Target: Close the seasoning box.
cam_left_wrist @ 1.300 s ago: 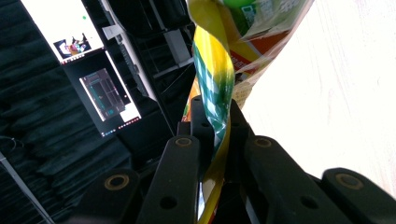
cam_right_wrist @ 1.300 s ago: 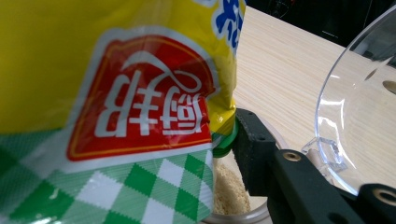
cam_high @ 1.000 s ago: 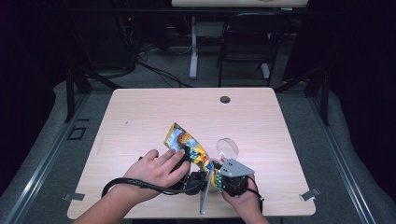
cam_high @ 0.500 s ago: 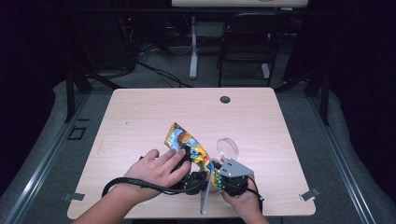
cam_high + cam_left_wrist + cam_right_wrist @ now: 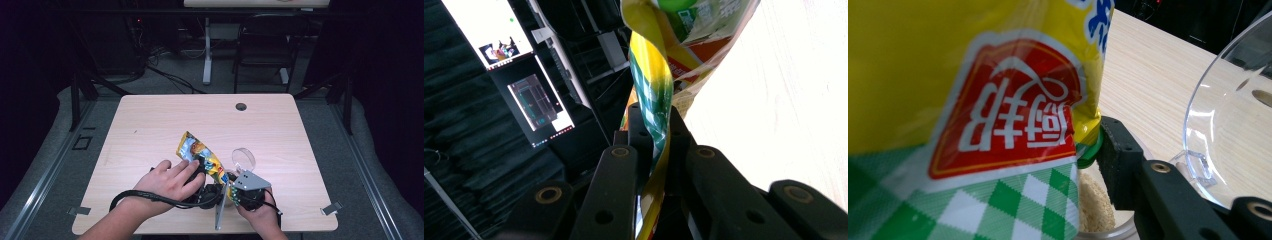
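A yellow snack bag (image 5: 200, 152) with a red logo and green checks is held tilted above the table's front edge. My left gripper (image 5: 653, 117) is shut on the bag's twisted edge, and in the high view it (image 5: 212, 181) sits under the person's left hand. My right gripper (image 5: 231, 194), topped by a grey plate, is at the bag's lower end. In the right gripper view one of its black fingers (image 5: 1120, 155) presses against a clear jar (image 5: 1098, 215) of beige grains, right under the bag (image 5: 973, 100). The jar's clear lid (image 5: 1228, 125) stands open at the right.
The light wooden table (image 5: 150, 125) has a round cable hole (image 5: 241, 106) near its far edge. A black chair (image 5: 265, 45) and a desk leg stand beyond the table. Lit monitors (image 5: 489, 30) appear in the dark room in the left gripper view.
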`<state>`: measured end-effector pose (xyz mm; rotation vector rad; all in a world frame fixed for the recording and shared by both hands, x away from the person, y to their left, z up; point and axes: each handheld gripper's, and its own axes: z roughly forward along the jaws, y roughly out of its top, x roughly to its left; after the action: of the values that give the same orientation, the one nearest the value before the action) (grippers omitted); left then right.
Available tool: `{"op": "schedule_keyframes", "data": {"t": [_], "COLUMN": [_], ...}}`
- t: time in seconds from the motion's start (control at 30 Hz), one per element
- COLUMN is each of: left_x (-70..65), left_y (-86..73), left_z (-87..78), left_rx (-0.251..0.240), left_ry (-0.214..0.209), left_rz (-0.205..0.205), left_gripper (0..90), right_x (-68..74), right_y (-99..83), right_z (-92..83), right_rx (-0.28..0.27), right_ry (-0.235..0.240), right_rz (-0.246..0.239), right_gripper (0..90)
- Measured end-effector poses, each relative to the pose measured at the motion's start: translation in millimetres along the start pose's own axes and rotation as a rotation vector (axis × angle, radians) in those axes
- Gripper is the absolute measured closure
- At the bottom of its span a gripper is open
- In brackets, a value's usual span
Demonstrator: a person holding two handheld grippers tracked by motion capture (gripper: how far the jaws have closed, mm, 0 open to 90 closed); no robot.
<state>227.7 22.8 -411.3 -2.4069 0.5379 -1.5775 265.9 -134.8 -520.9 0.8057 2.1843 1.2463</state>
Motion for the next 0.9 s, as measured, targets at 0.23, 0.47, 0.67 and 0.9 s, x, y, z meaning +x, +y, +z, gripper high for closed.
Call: {"op": "schedule_keyframes", "data": {"t": [0.23, 0.47, 0.67, 0.9], "left_x": [0.7, 1.5, 1.5, 2.7], "left_y": [0.8, 1.6, 1.5, 1.9], "left_z": [0.2, 0.2, 0.5, -0.1], "left_rx": [-0.002, -0.001, -0.003, -0.004], "left_ry": [0.003, 0.002, 0.002, 0.008], "left_rz": [0.001, 0.004, -0.001, 0.006], "left_gripper": [86.7, 86.7, 86.7, 86.7], "right_x": [-0.3, -0.8, -0.8, -0.6], "right_y": [-0.1, -0.2, -0.1, 0.0], "right_z": [-0.2, -0.2, -0.4, -0.7], "right_rx": [0.002, 0.001, -0.001, -0.002], "right_ry": [0.001, -0.001, 0.001, 0.001], "right_rz": [-0.002, -0.005, -0.003, -0.004], "right_gripper": [71.1, 71.1, 71.1, 71.1]}}
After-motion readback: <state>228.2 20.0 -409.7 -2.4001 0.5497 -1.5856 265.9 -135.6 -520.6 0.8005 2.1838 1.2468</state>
